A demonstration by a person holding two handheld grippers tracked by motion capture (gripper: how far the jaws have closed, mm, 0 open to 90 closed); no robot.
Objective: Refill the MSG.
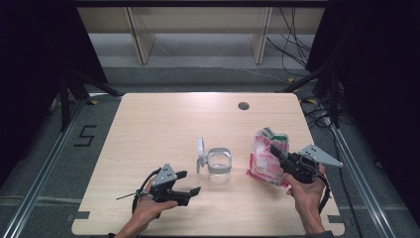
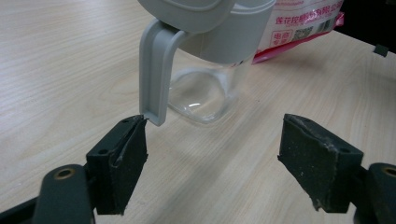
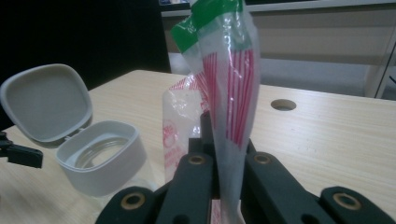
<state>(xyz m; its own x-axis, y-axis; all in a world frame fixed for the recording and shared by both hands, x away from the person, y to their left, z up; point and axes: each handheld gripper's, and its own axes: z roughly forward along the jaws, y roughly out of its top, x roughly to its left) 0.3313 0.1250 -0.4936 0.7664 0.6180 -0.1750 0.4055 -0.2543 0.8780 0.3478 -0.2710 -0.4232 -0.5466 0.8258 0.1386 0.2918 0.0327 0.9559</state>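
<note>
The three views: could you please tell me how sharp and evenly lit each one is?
High view: table evenly lit, surroundings dark, edges soft. Left gripper view: near pads sharp, a pale glare patch in the clear jar, the bag print slightly soft. Right gripper view: bag close and a little blurred, lid fairly crisp, left background black.

This looks like a lab set up for recording, not a home. A pale wood tabletop (image 1: 163, 124) with a cable hole (image 1: 243, 105) stands alone on grey carpet, flanked by black curtains (image 1: 29, 59) left and right. Metal floor rails (image 1: 39, 173) run past it (a taped number (image 1: 85, 135) lies beside the left one), loose cables (image 1: 297, 44) trail at the far right, and bare light-wood furniture legs (image 1: 141, 42) stand beyond.
</note>
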